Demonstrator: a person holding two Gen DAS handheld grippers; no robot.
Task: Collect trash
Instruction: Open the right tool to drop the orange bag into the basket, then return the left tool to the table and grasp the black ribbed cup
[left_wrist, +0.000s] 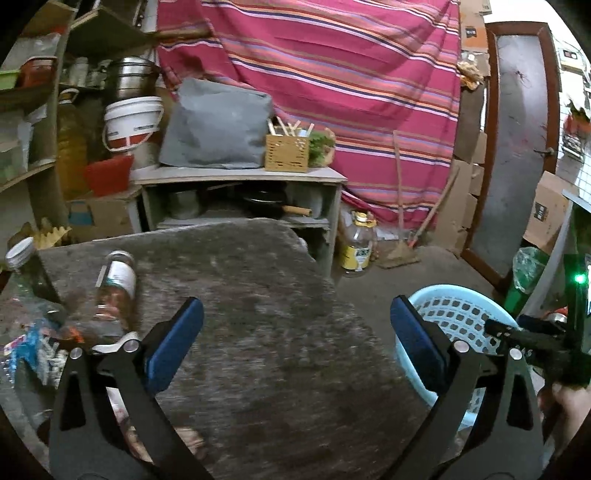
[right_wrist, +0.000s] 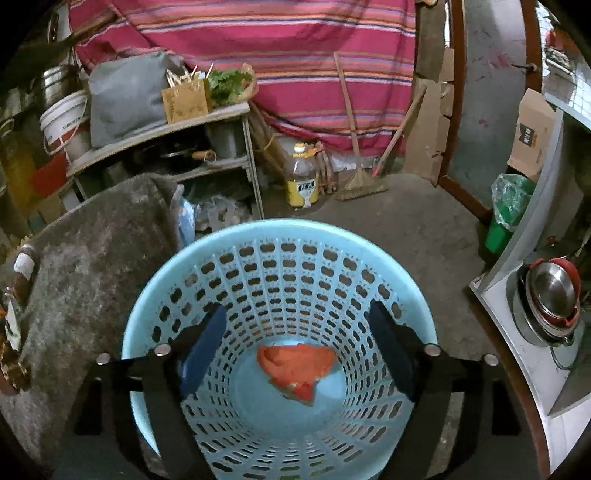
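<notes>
1. A crumpled red wrapper lies on the bottom of the light-blue perforated basket, near its middle.
2. The right gripper hangs over the basket's mouth, its blue-padded fingers spread wide and released, with nothing between them; the wrapper shows far below the gap.
3. The basket stands on the floor just beside the grey, fuzzy-covered worktop.
4. The left gripper hovers over that worktop, its fingers also spread wide and empty.
5. At the worktop's left edge lie more pieces of trash: a glass jar on its side, a clear bottle with a white cap, and crinkled blue-and-white plastic.
6. Farther back, a large oil bottle stands on the floor by a low shelf unit, and a striped pink cloth hangs behind.
7. A green bin with a plastic liner stands to the right.
</notes>
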